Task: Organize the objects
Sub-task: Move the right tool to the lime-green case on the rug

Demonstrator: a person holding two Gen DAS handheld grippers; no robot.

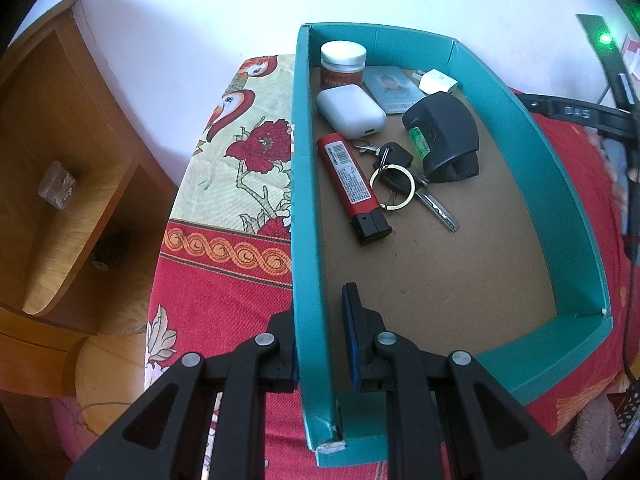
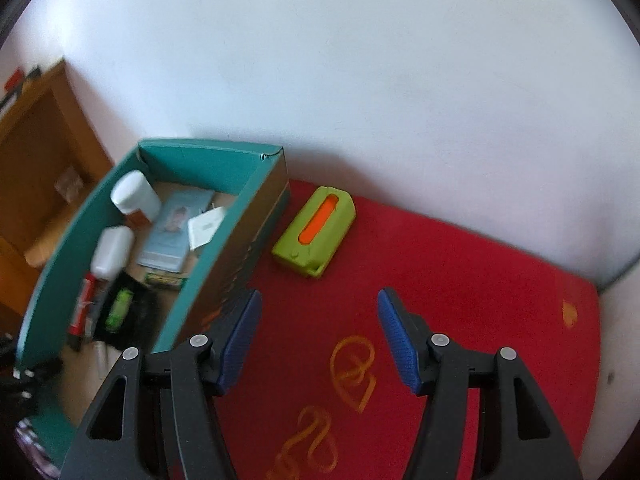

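Note:
A teal box [image 1: 308, 208] stands on a red cloth and holds a white-lidded jar [image 1: 343, 60], a white earbud case [image 1: 350, 110], a red lighter [image 1: 354, 188], keys [image 1: 400, 180], a black device [image 1: 442, 136], a card [image 1: 394, 88] and a white charger [image 1: 437, 82]. My left gripper [image 1: 320, 312] is shut on the box's left wall, one finger on each side. In the right wrist view the box [image 2: 216, 256] is at the left. A green and orange case [image 2: 316, 230] lies on the cloth beside it. My right gripper [image 2: 318, 312] is open and empty, short of the case.
A wooden cabinet [image 1: 60, 168] stands left of the cloth-covered surface, against a white wall [image 2: 360, 80]. A floral cloth [image 1: 248, 148] lies left of the box. Black gear with a green light [image 1: 608, 40] is at the far right.

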